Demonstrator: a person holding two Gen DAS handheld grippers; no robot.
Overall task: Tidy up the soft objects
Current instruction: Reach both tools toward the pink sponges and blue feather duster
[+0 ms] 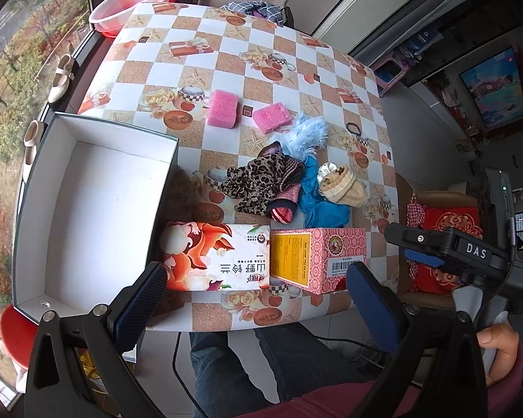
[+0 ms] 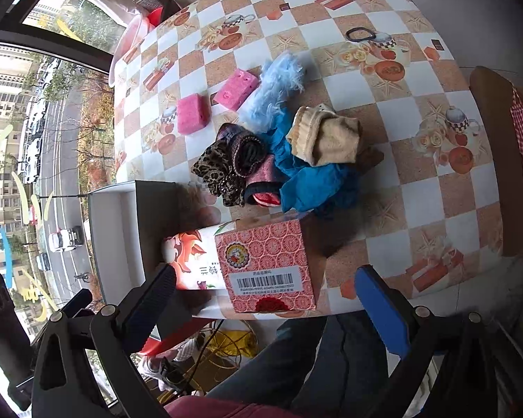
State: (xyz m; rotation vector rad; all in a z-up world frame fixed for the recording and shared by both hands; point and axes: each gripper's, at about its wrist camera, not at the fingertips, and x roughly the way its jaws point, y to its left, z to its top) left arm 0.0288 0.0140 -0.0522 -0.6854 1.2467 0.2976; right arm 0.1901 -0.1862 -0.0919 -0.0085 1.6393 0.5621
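A heap of soft things lies mid-table: a leopard-print cloth (image 1: 258, 183) (image 2: 219, 169), blue cloth (image 1: 322, 198) (image 2: 313, 181), beige sock (image 1: 343, 184) (image 2: 327, 136) and fluffy light-blue piece (image 1: 305, 132) (image 2: 275, 87). Two pink sponges (image 1: 222, 108) (image 1: 272, 116) (image 2: 192, 113) (image 2: 236, 88) sit beyond. An empty white box (image 1: 97, 209) (image 2: 115, 230) stands at the table's left. A tissue pack (image 1: 216, 256) (image 2: 191, 264) and pink carton (image 1: 319, 259) (image 2: 268, 264) lie at the near edge. My left gripper (image 1: 254, 299) and right gripper (image 2: 265, 310) hover open before them, holding nothing.
The checkered table (image 1: 226, 52) (image 2: 418, 181) has free room at its far side. A black hair tie (image 1: 354, 129) (image 2: 359, 35) lies to the right. A pink basin (image 1: 132, 3) sits on the sill. A chair with a red cushion (image 1: 446, 250) stands right. The person's legs (image 1: 261, 365) are below.
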